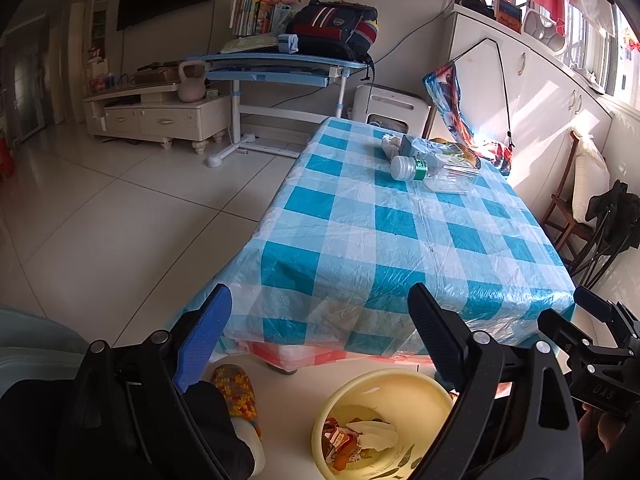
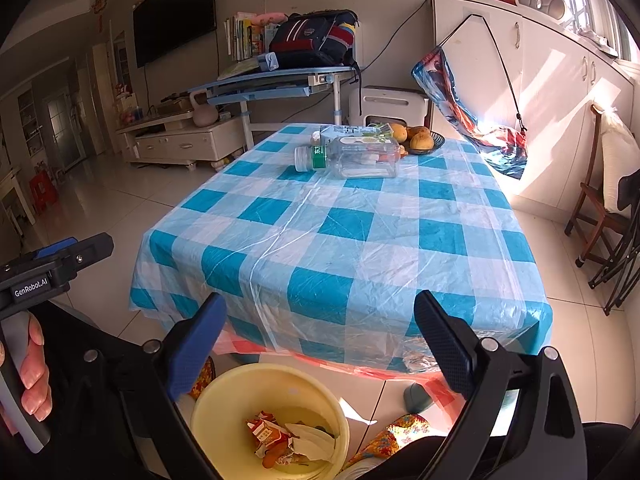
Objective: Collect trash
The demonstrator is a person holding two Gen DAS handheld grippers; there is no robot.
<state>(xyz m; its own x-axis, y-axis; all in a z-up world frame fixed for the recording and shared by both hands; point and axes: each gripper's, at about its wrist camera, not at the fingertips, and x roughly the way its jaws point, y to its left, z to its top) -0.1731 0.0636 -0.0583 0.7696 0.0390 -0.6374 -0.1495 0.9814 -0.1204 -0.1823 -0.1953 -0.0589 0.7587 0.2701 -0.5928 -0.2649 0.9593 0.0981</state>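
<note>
- Here, at the left edge of the right wrist view, a hand (image 2: 30, 372) grips the handle of the left gripper (image 1: 318, 336), whose 2 fingers stand wide apart with nothing between them.
- Below both grippers a pale yellow trash bin (image 2: 224, 392) stands on the white tiled floor just in front of the table, already holding a red-and-white wrapper (image 2: 267, 434) and a torn white scrap of paper (image 2: 314, 444).
- A patterned slipper (image 1: 236, 394) shows beside the bin on the left, and another patterned slipper (image 2: 394, 436) on its right.
- The table's blue-and-white checked tablecloth (image 2: 344, 240) has a clear plastic film over it.
- Near the table's far end lies a clear plastic bottle (image 2: 352, 158) on its side, white cap toward the left, green label at the neck.
- Just behind it is a carton (image 2: 352, 131), partly hidden.
- Right of that, a dark plate (image 2: 436, 145) carries several orange-brown fruits (image 2: 420, 138).
- The right gripper (image 2: 320, 344) is likewise spread wide and empty, hovering over the table's near edge, well apart from the bottle.
</note>
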